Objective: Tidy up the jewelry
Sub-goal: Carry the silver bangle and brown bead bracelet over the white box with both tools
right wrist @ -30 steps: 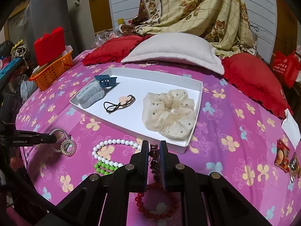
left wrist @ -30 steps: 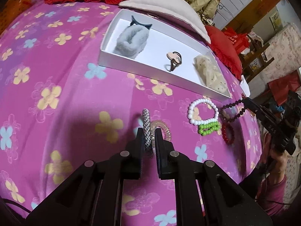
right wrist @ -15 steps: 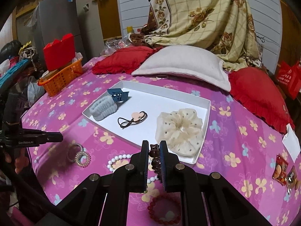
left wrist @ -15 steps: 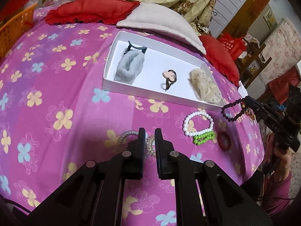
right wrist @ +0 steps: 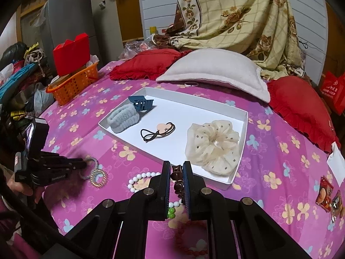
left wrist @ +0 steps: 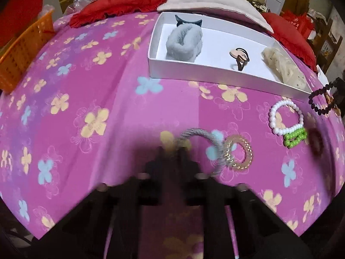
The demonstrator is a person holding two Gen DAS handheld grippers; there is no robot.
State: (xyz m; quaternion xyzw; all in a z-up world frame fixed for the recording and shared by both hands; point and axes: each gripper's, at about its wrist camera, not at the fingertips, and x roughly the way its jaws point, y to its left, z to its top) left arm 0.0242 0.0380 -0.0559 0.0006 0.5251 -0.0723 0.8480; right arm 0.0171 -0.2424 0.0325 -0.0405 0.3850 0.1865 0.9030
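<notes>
Changes since a second ago: the grey rope bracelet (left wrist: pixel 202 138), then upright between the left gripper's (left wrist: pixel 172 151) fingers, now lies flat on the pink flowered bed cover (left wrist: pixel 107 86), overlapping the gold coil ring (left wrist: pixel 238 155) at its right. The left view is motion-blurred. The dark bead bracelet (right wrist: pixel 177 179), low near the cover before, now hangs higher in the right gripper (right wrist: pixel 177 172), above the white pearl bracelet (right wrist: pixel 140 179).

Left fingers: drawn together over the near-left arc of the grey rope bracelet; blur hides whether they grip it.

Right fingers: clamped on the dark bead bracelet, beads showing between them.

White tray (right wrist: pixel 241 151), far centre of bed: grey fuzzy band (right wrist: pixel 123 118), blue claw clip (right wrist: pixel 141 103), black hair tie (right wrist: pixel 157 131), cream scrunchie (right wrist: pixel 212 144).

On the cover near the tray: green bead bracelet (left wrist: pixel 295 137), red bead bracelet (right wrist: pixel 189 243).
</notes>
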